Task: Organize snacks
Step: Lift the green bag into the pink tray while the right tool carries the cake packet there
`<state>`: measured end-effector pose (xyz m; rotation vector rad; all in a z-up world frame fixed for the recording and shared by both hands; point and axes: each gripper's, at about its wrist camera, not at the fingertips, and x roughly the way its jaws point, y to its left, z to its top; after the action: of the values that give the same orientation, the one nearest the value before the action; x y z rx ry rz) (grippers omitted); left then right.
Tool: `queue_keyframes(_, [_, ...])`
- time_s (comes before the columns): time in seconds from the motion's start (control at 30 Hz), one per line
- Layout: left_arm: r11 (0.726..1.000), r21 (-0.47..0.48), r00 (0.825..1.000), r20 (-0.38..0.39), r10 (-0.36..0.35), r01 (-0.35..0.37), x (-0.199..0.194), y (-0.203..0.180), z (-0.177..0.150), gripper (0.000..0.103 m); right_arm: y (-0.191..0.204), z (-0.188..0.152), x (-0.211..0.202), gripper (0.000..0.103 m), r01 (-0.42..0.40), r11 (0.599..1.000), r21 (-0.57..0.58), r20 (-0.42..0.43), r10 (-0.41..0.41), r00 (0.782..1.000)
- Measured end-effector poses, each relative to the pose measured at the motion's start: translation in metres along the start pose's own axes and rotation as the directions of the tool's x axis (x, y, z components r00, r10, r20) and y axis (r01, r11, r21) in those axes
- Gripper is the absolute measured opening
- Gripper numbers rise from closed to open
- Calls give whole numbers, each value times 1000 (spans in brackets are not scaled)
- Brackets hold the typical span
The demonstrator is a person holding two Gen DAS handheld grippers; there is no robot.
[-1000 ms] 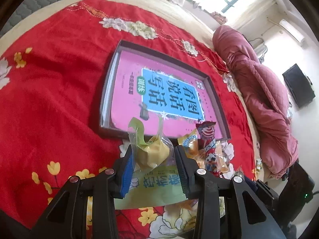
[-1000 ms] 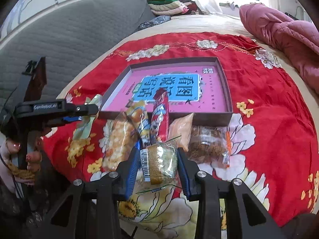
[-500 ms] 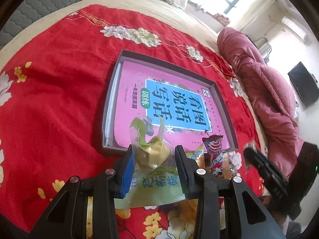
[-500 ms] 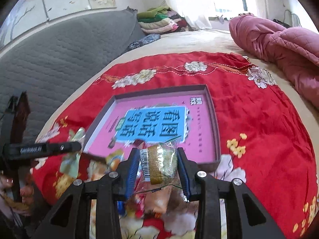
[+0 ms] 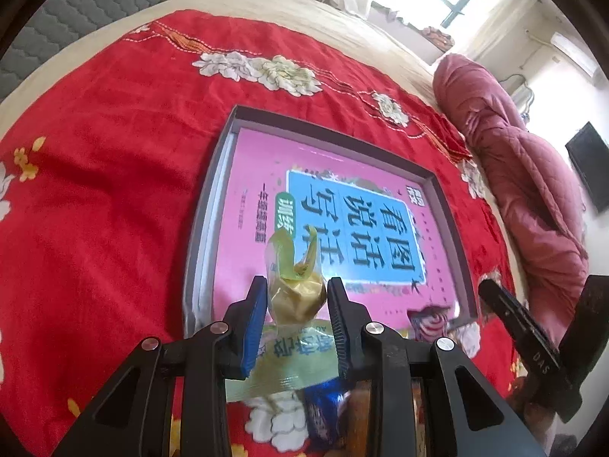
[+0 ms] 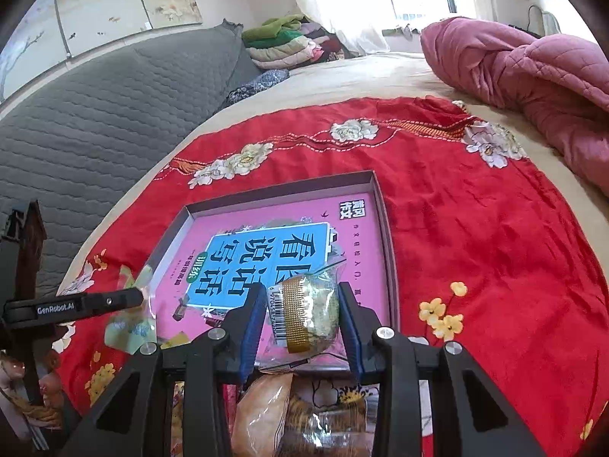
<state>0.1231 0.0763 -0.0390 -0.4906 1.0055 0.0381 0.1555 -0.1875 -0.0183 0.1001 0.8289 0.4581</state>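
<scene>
Crinkly film is all that is pinched as the left gripper [image 5: 296, 297], just closing, holds a yellow packet [image 5: 295, 297] and the right gripper [image 6: 302, 314] a barcoded one [image 6: 308, 314] over the tray [image 5: 213, 205]'s near edge, so either could slip out short.

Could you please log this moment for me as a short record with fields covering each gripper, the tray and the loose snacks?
left gripper: shut on yellow-green snack packet, jaws just closed further
right gripper: shut on clear snack packet
tray: on red floral cloth, holds pink book
loose snacks: on the cloth before the tray's near edge
</scene>
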Motion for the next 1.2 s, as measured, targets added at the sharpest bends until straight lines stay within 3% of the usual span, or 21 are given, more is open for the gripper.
queue_keyframes(0.37, [1000, -17, 1000, 13, 20, -20, 23, -4, 21, 33, -4, -1, 27, 38, 15, 1000, -11, -45, -15, 999])
queue_keyframes(1.2, [999, -22, 999, -28, 31, -32, 38, -2, 14, 33, -12, -10, 47, 39, 60, 998, 10, -114, -58, 992])
